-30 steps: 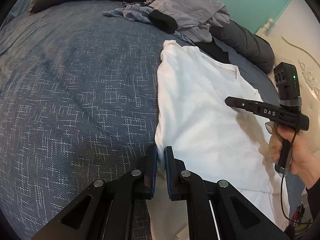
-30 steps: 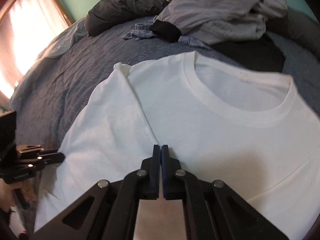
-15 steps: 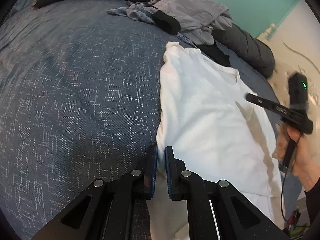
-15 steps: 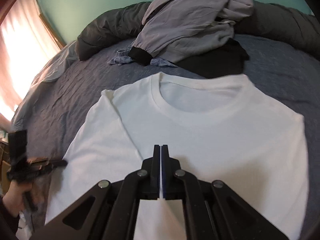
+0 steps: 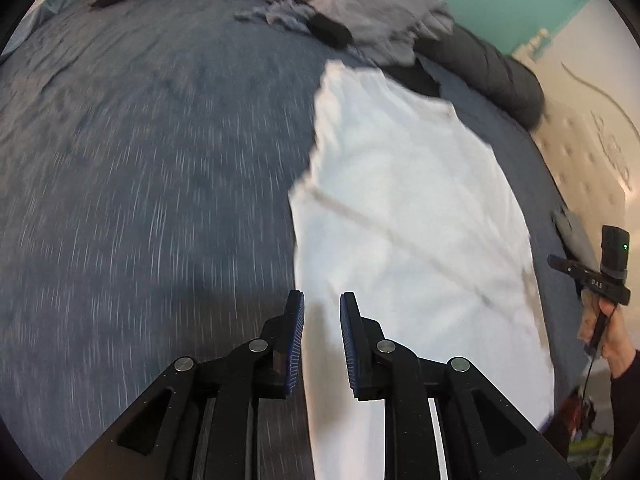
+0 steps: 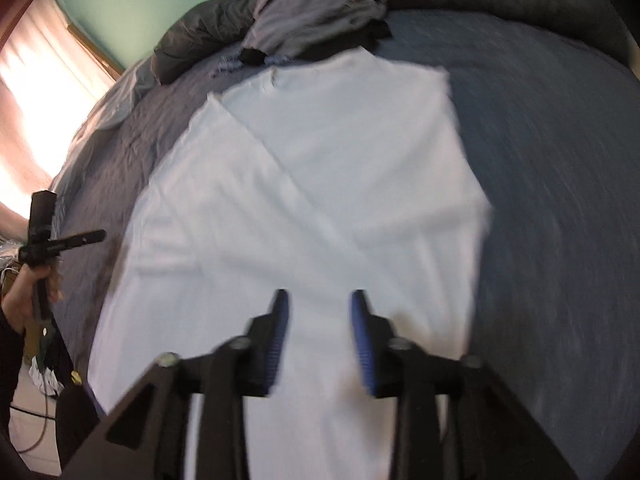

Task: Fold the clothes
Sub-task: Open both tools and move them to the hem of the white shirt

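Left gripper (image 5: 322,312) and right gripper (image 6: 318,312) are held above the white T-shirt (image 6: 320,184), jaws just parted, nothing pinched.

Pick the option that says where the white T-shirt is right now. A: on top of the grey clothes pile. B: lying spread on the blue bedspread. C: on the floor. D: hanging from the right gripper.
B: the white T-shirt lies flat on the blue bedspread, held by neither gripper.
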Demonstrator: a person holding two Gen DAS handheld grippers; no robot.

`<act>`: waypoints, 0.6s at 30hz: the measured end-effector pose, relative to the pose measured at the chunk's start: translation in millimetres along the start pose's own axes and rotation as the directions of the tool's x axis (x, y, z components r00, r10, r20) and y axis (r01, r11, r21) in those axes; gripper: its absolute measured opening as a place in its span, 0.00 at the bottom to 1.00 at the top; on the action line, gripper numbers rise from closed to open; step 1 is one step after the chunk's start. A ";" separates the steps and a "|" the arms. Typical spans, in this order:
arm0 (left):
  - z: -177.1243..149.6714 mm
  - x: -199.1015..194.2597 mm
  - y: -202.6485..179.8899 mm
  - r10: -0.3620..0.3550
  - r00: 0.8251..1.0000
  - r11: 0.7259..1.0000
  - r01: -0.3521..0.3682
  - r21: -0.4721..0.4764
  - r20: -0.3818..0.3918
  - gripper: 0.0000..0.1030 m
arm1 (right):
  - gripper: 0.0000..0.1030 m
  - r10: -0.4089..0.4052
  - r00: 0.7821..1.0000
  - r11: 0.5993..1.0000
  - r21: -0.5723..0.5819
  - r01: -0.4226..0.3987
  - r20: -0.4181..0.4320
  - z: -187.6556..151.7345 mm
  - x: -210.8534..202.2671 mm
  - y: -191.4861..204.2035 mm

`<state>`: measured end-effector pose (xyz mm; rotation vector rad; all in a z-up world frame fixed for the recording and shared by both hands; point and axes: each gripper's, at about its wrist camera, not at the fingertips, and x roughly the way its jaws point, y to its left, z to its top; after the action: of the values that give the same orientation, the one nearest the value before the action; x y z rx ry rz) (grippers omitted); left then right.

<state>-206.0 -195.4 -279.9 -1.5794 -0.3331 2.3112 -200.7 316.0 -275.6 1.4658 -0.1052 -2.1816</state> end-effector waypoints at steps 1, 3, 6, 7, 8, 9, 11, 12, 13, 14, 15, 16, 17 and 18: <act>-12.9 -4.3 -2.2 -0.006 1.000 1.000 0.006 -0.002 -0.018 0.20 | 0.34 0.001 1.000 1.000 0.014 -0.001 -0.012 -16.1 -5.9 -4.3; -39.6 -12.5 -5.7 -0.024 0.999 1.000 0.023 -0.014 -0.049 0.21 | 0.34 0.000 1.000 0.999 0.045 0.001 -0.029 -45.7 -15.8 -11.6; -72.5 -18.6 -11.2 -0.022 0.996 1.000 0.020 -0.023 -0.089 0.22 | 0.38 0.003 0.999 0.997 0.076 0.001 -0.055 -82.3 -28.1 -16.5; -82.7 -20.4 -13.4 -0.022 0.995 1.000 0.020 -0.021 -0.099 0.22 | 0.40 0.004 0.998 0.997 0.081 0.001 -0.060 -92.4 -32.1 -18.1; -92.9 -22.3 -15.6 -0.021 0.994 1.000 0.019 -0.019 -0.109 0.24 | 0.46 0.004 0.998 0.996 0.084 0.002 -0.064 -100.8 -36.2 -17.8; -102.7 -24.4 -16.8 -0.022 0.993 1.000 0.019 -0.024 -0.116 0.29 | 0.48 0.004 0.998 0.996 0.088 0.002 -0.068 -109.2 -40.2 -17.5; -118.5 -27.8 -16.7 -0.031 0.992 0.999 0.026 -0.046 -0.123 0.36 | 0.48 0.004 0.997 0.995 0.095 0.003 -0.075 -125.8 -48.3 -16.7; -125.7 -28.5 -16.4 -0.036 0.991 0.998 0.029 -0.055 -0.130 0.38 | 0.48 0.004 0.997 0.995 0.099 0.004 -0.079 -134.1 -52.4 -16.4; -132.8 -28.9 -16.0 -0.040 0.990 0.998 0.032 -0.063 -0.137 0.38 | 0.48 0.000 0.997 0.995 0.095 0.008 -0.083 -140.2 -55.6 -15.6; -139.9 -28.7 -16.1 -0.036 0.989 0.997 0.026 -0.068 -0.146 0.39 | 0.48 -0.004 0.996 0.996 0.090 0.012 -0.087 -146.2 -58.7 -14.7; -147.0 -28.1 -16.4 -0.027 0.987 0.997 0.017 -0.070 -0.156 0.39 | 0.49 -0.006 0.996 0.996 0.087 0.014 -0.087 -152.4 -62.6 -13.8; -153.1 -27.6 -16.0 -0.024 0.986 0.997 0.012 -0.075 -0.163 0.39 | 0.49 -0.003 0.996 0.996 0.092 0.011 -0.090 -158.4 -64.8 -13.7; -159.2 -27.4 -15.1 -0.025 0.985 0.997 0.012 -0.081 -0.168 0.40 | 0.50 0.001 0.996 0.995 0.097 0.008 -0.094 -164.4 -66.9 -13.7; -165.5 -27.2 -14.2 -0.027 0.984 0.996 0.012 -0.086 -0.174 0.40 | 0.50 0.004 0.995 0.995 0.102 0.006 -0.097 -170.3 -69.1 -13.7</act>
<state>-40.7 -191.1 -311.2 -1.7973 -0.4062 2.1496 -34.9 394.6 -292.6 1.6261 -0.1855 -2.1290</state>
